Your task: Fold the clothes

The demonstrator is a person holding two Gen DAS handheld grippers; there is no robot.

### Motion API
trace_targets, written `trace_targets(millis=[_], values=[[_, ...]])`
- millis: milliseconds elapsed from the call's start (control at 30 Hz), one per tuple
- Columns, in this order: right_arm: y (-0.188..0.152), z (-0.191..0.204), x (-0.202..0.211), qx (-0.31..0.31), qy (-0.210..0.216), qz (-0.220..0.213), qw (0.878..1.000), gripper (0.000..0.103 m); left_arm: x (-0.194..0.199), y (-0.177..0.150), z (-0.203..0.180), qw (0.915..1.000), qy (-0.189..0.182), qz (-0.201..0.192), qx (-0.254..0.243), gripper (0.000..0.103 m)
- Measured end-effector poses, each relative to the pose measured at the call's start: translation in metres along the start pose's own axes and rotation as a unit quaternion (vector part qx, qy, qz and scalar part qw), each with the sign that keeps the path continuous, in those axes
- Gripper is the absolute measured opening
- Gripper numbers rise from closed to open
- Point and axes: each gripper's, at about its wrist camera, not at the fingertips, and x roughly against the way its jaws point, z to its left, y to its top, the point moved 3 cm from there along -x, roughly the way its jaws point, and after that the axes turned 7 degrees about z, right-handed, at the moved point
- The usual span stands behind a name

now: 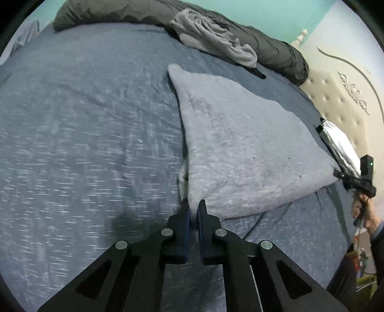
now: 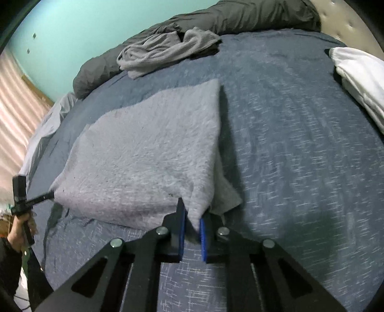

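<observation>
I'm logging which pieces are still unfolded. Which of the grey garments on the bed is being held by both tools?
The flat light grey fleece garment, pinched at its near corners by the left tool and right tool. The other grey garment lies crumpled, untouched, by the dark duvet.

Dim, motion-blurred fisheye views; edges bend, corners vignette black.

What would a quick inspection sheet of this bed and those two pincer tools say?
Surface: bed with blue-grey cover.
Job's things: grey fleece cloth, held at two near corners.
Clutter: crumpled grey garments, dark duvet, folded white cloth.
Grippers: left gripper and right gripper, each shut on a corner.
Cables: nothing seen.
Surroundings: teal wall, tufted headboard.
</observation>
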Motion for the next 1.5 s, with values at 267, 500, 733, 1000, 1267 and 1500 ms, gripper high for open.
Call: trace_targets(millis=[267,500,733,1000,1267,1500], values=[[-0.014,-0.012,-0.022,-0.018,-0.003,0.032,0.999,0.011,-0.017,-0.012,0.01,0.9991,-0.013,0.023,0.034,0.008],[-0.02,-0.016,-0.009,-0.018,-0.029,0.028,0.999,0.027,0.018,-0.013,0.012,0.9982,-0.019,-0.032,0.047,0.008],[-0.024,0.014,-0.009,0.045,-0.05,0.039,0.997,0.027,0.0,0.013,-0.027,0.9967,-0.037,-0.061,0.039,0.01],[-0.031,0.008,-0.014,0.047,-0.144,0.084,0.985,0.027,-0.037,0.007,-0.034,0.997,-0.016,-0.06,0.045,0.011],[-0.009,0.109,-0.017,0.1,-0.041,0.068,0.992,0.008,-0.039,-0.001,-0.03,0.9967,-0.012,-0.068,0.042,0.011],[-0.009,0.192,-0.066,0.105,-0.003,0.067,0.992,0.006,-0.032,-0.002,-0.027,0.9961,-0.003,-0.081,0.033,0.024]])
